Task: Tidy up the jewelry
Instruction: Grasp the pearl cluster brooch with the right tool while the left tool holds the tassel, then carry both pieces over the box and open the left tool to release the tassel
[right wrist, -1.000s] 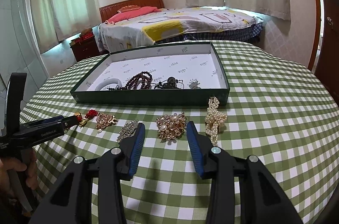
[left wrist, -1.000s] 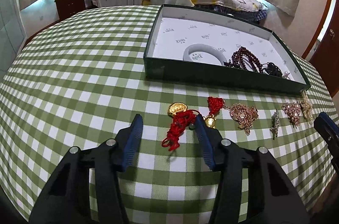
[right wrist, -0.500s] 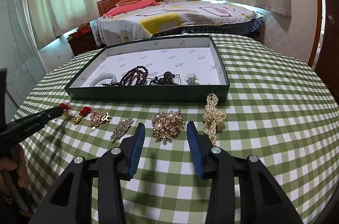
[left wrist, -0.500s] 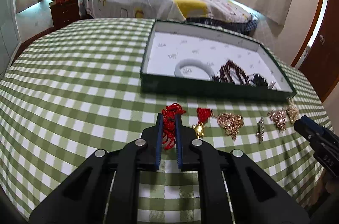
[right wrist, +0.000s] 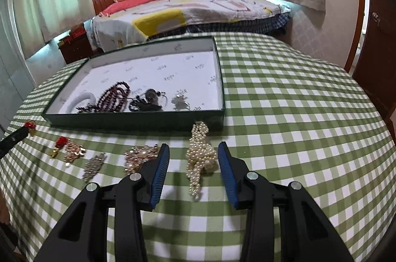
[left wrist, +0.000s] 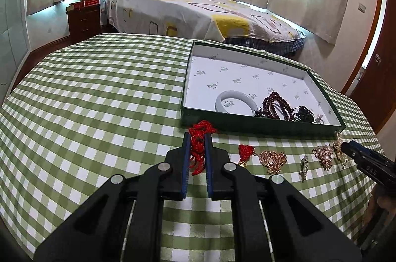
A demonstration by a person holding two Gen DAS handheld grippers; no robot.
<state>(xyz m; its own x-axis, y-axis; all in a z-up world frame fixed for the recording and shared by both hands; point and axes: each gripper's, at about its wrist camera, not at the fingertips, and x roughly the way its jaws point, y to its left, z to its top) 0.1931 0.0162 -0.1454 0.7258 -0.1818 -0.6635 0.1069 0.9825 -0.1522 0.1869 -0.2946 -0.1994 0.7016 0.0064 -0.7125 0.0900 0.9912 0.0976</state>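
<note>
My left gripper [left wrist: 197, 138] is shut on a red cord necklace [left wrist: 199, 137] and holds it above the checked cloth, just before the green box [left wrist: 247, 124]. In the box lie a white bangle [left wrist: 234, 102], dark red beads [left wrist: 277, 104] and a black piece [left wrist: 303, 111]. My right gripper [right wrist: 194, 150] is open, its fingers either side of a pearl strand [right wrist: 200, 155] lying on the cloth. The left gripper's tip with the red cord [right wrist: 30, 125] shows at the far left of the right wrist view.
On the cloth in a row lie a red-knot charm [left wrist: 245, 153], a gold brooch [left wrist: 272, 159], a thin silver pin [left wrist: 304, 165] and a pearl-and-gold brooch [left wrist: 323, 155]. The box [right wrist: 138, 119] stands behind them. A bed [left wrist: 198, 12] lies beyond the table.
My left gripper shut on the red cord necklace and lifted it toward the box. My right gripper shifted right, from around the gold brooch to around the pearl strand.
</note>
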